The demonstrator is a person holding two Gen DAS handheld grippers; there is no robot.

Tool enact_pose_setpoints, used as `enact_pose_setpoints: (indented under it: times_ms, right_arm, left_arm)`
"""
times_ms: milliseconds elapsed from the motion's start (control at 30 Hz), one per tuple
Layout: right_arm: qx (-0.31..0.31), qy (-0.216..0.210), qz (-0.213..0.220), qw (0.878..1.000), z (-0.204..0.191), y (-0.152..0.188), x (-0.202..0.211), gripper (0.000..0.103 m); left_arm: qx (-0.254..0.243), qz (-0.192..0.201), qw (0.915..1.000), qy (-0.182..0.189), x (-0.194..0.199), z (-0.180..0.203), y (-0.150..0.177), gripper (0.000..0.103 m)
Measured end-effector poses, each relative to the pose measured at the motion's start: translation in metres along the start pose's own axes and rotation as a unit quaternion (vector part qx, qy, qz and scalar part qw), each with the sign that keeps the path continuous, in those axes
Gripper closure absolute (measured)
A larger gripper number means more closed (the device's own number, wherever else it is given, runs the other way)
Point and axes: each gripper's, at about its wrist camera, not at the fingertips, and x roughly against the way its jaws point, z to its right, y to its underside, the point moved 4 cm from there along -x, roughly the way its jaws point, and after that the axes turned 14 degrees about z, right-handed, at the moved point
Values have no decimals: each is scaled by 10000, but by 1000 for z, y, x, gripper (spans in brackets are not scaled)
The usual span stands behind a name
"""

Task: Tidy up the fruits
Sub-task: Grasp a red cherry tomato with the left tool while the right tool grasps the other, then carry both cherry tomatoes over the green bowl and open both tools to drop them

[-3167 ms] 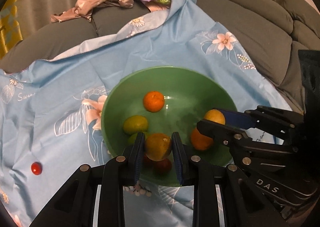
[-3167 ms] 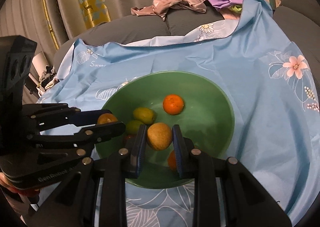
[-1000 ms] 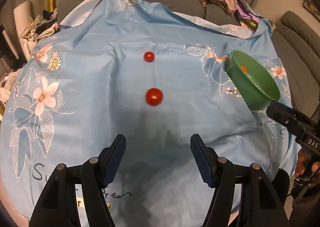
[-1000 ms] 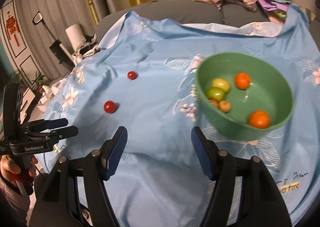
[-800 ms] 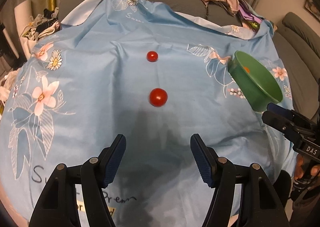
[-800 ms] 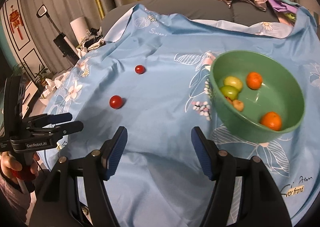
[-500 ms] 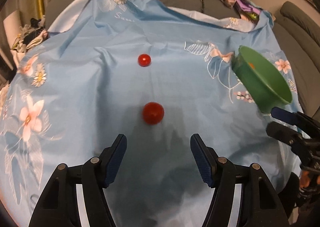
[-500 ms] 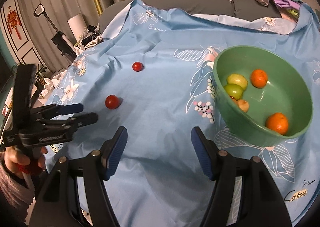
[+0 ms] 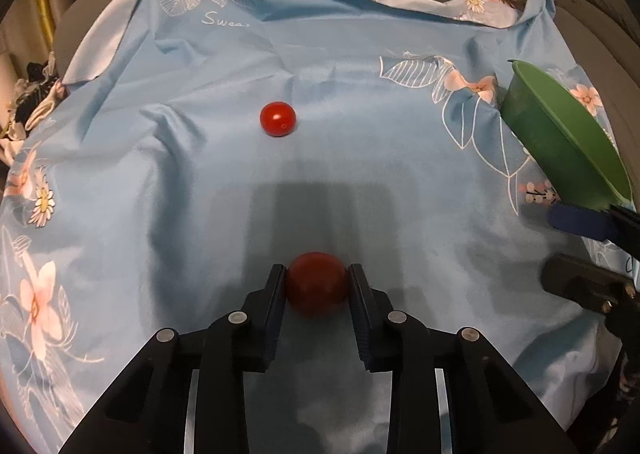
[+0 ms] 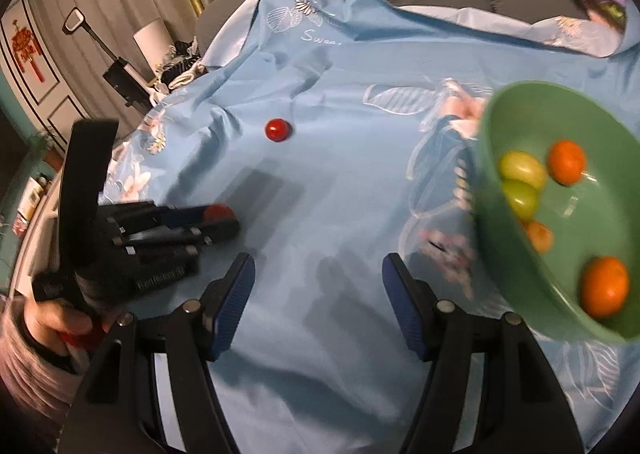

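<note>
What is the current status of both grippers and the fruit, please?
Left gripper jaws just closed on near red tomato. Right gripper open, empty. Second tomato loose on cloth; green bowl holds the rest. Nothing blocking.

The left gripper (image 9: 317, 286) points down at the blue cloth (image 9: 360, 157). Its jaws have just been closing, and now both pads press on the sides of a red tomato (image 9: 317, 282) that sits on the cloth. A hand (image 10: 60, 324) holds this gripper by its handle. The right gripper (image 10: 318, 286) hangs above the cloth, a little to the right of the left one. Its jaws stand wide apart with nothing between them.
</note>
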Motion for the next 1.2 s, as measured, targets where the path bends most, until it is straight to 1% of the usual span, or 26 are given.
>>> enact_pose_setpoints:
  times_ms: [100, 167, 233, 300, 367, 400, 500, 567, 633, 667, 733, 767, 800, 900, 967, 1067, 1200]
  right_arm:
    - [61, -68, -78, 9999, -7, -10, -21, 37]
    - [98, -114, -101, 9998, -12, -19, -35, 37]
    - [96, -248, -65, 9996, -19, -33, -51, 37]
    - [132, -325, -89, 9993, -28, -47, -72, 37]
    - [195, -455, -118, 9987, -40, -60, -98, 38]
    - [228, -427, -158, 9987, -43, -62, -107, 38]
    - [376, -245, -199, 9988, -50, -71, -136, 39]
    - [431, -180, -291, 9985, -53, -72, -151, 43]
    - [500, -90, -357, 9981, -54, -73, -163, 53]
    - [526, -73, -369, 9979, -55, -73, -167, 54]
    - [554, -53, -415, 9976, -57, -72, -174, 62]
    - [626, 3, -365, 9974, -58, -72, -175, 65]
    - [722, 65, -335, 9968, -58, -73, -176, 76]
    - [728, 103, -335, 9967, -56, -74, -176, 77]
    - [682, 138, -262, 9972, -52, -75, -169, 77]
    - [508, 71, -147, 9986, -47, -75, -145, 77]
    - [490, 62, 20, 9988, -45, -69, -105, 77]
  left_arm:
    - [44, 79, 10000, 36, 2, -4, -4, 73]
    - [215, 287, 9993, 46, 11, -14, -13, 73]
    - [354, 514, 9980, 33, 20, -25, -23, 73]
    - [460, 720, 9963, 0, 28, -35, -35, 73]
    - [526, 833, 9951, -45, 30, -45, -44, 73]
    - [561, 862, 9946, -109, 29, -51, -48, 73]
    - [647, 895, 9938, -134, 29, -60, -51, 73]
    - [663, 930, 9934, -117, 30, -63, -50, 73]
    - [661, 936, 9934, -88, 30, -64, -48, 73]
    - [659, 930, 9934, -77, 30, -66, -47, 73]
    - [684, 918, 9934, -69, 29, -69, -45, 73]
    - [695, 913, 9934, -59, 28, -70, -45, 73]
    - [707, 904, 9934, -57, 27, -71, -45, 73]
    - [714, 889, 9935, -61, 27, -70, -42, 73]
    - [721, 881, 9935, -56, 28, -69, -42, 73]
    - [703, 892, 9935, -43, 30, -67, -43, 73]
    - [580, 916, 9941, 8, 38, -53, -42, 73]
